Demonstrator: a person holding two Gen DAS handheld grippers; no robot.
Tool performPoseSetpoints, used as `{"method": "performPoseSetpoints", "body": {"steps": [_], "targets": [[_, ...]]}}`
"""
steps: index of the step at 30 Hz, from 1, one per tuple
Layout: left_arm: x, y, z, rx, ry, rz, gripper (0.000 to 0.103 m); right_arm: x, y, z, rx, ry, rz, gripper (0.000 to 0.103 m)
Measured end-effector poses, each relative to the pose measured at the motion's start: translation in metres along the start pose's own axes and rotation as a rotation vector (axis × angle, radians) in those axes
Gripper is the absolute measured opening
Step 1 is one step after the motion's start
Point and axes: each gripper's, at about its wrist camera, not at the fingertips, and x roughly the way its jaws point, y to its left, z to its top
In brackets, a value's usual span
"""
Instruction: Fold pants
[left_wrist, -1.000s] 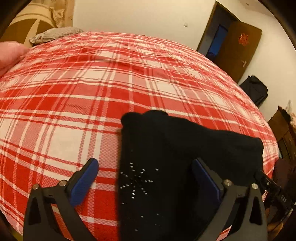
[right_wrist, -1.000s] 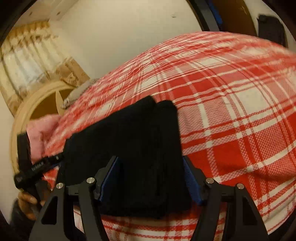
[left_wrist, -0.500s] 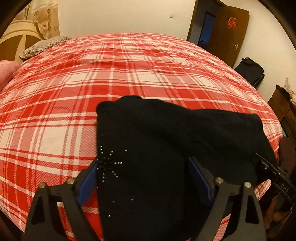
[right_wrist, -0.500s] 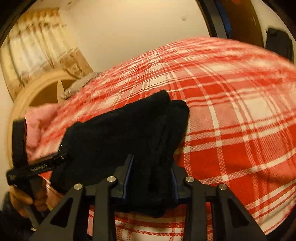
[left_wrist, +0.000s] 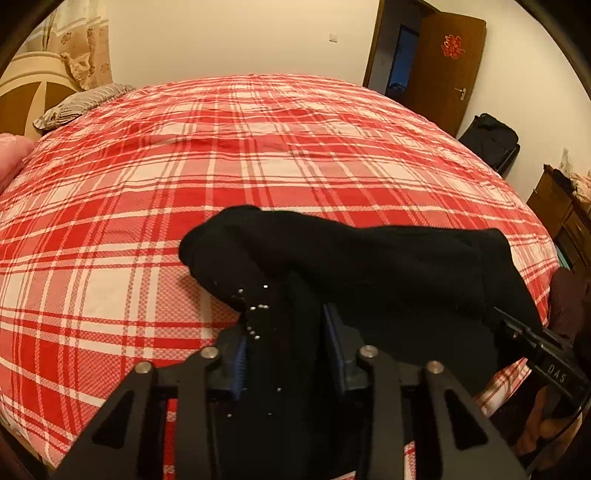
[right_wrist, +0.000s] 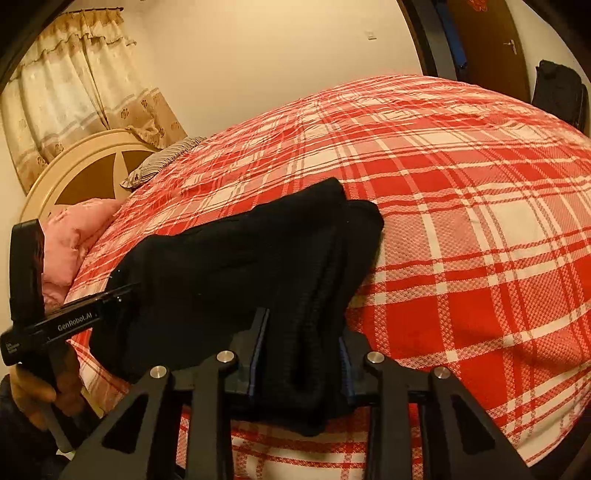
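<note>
Black pants (left_wrist: 388, 269) on the plaid bed (left_wrist: 258, 155) are pinched at either end by left tongs (left_wrist: 284, 354) and right tongs (right_wrist: 301, 350)

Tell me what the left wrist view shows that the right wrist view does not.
Only the left wrist view shows the wooden dresser and the silver studs on the pants. Only the right wrist view shows the curtains. Both show the black pants on the plaid bed, each gripper, left and right, shut on them.
</note>
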Motion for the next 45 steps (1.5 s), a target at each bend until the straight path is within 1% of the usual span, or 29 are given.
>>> {"method": "performPoseSetpoints", "body": {"steps": [1, 4, 7, 9, 15, 20, 23, 25, 26, 27, 28, 29, 30, 31, 33, 34, 35, 36, 37, 38, 39, 40, 42, 43, 45], "targets": [[-0.001, 0.001, 0.000, -0.004, -0.002, -0.001, 0.032, -0.002, 0.002, 0.000, -0.018, 0.001, -0.012, 0.033], [-0.005, 0.001, 0.001, -0.009, -0.012, -0.003, 0.028, -0.007, 0.017, 0.003, -0.096, -0.009, -0.064, 0.032], [-0.008, 0.002, 0.001, -0.023, -0.025, -0.004, 0.026, -0.013, 0.030, 0.003, -0.161, -0.027, -0.105, 0.032], [-0.011, 0.003, 0.002, -0.024, -0.033, -0.003, 0.026, -0.016, 0.036, 0.003, -0.182, -0.039, -0.119, 0.032], [-0.021, 0.004, 0.007, -0.014, -0.078, 0.024, 0.024, -0.022, 0.047, 0.008, -0.194, -0.064, -0.109, 0.032], [-0.033, 0.014, 0.018, -0.024, -0.127, 0.057, 0.024, -0.026, 0.071, 0.023, -0.256, -0.100, -0.086, 0.032], [-0.038, 0.030, 0.025, -0.057, -0.145, 0.081, 0.023, -0.022, 0.086, 0.036, -0.293, -0.118, -0.062, 0.032], [-0.041, 0.040, 0.029, -0.073, -0.160, 0.105, 0.018, -0.018, 0.101, 0.046, -0.328, -0.129, -0.044, 0.032], [-0.043, 0.045, 0.030, -0.078, -0.169, 0.122, 0.015, -0.016, 0.108, 0.049, -0.344, -0.135, -0.036, 0.032], [-0.047, 0.051, 0.033, -0.083, -0.183, 0.157, 0.012, -0.013, 0.115, 0.054, -0.359, -0.142, -0.029, 0.032], [-0.050, 0.059, 0.035, -0.091, -0.196, 0.191, 0.012, -0.010, 0.124, 0.058, -0.379, -0.148, -0.015, 0.031], [-0.053, 0.066, 0.036, -0.101, -0.207, 0.194, 0.011, -0.007, 0.131, 0.061, -0.394, -0.148, -0.005, 0.031], [-0.056, 0.074, 0.037, -0.115, -0.221, 0.187, 0.011, 0.001, 0.140, 0.065, -0.418, -0.145, -0.005, 0.031], [-0.057, 0.081, 0.040, -0.119, -0.222, 0.201, 0.011, 0.008, 0.147, 0.068, -0.437, -0.139, -0.020, 0.031], [-0.057, 0.093, 0.042, -0.124, -0.222, 0.234, 0.011, 0.019, 0.151, 0.072, -0.442, -0.123, -0.029, 0.031], [-0.059, 0.101, 0.043, -0.141, -0.220, 0.234, 0.011, 0.024, 0.148, 0.074, -0.432, -0.109, -0.038, 0.031], [-0.061, 0.113, 0.043, -0.169, -0.215, 0.222, 0.012, 0.025, 0.143, 0.075, -0.424, -0.101, -0.047, 0.031], [-0.061, 0.119, 0.043, -0.177, -0.205, 0.211, 0.018, 0.026, 0.137, 0.075, -0.413, -0.094, -0.056, 0.031], [-0.059, 0.126, 0.043, -0.182, -0.186, 0.205, 0.030, 0.024, 0.127, 0.073, -0.394, -0.082, -0.067, 0.031], [-0.056, 0.130, 0.043, -0.182, -0.173, 0.206, 0.037, 0.024, 0.121, 0.071, -0.382, -0.076, -0.075, 0.031], [-0.054, 0.132, 0.041, -0.177, -0.168, 0.197, 0.052, 0.023, 0.113, 0.068, -0.367, -0.067, -0.083, 0.031], [-0.052, 0.131, 0.039, -0.170, -0.163, 0.181, 0.059, 0.023, 0.104, 0.064, -0.345, -0.056, -0.092, 0.031], [-0.045, 0.122, 0.034, -0.152, -0.142, 0.124, 0.061, 0.025, 0.092, 0.058, -0.317, -0.040, -0.106, 0.031], [-0.038, 0.114, 0.033, -0.141, -0.121, 0.083, 0.064, 0.027, 0.084, 0.055, -0.296, -0.028, -0.106, 0.031], [-0.026, 0.100, 0.031, -0.116, -0.086, 0.035, 0.069, 0.030, 0.078, 0.051, -0.262, -0.018, -0.100, 0.031]]}}
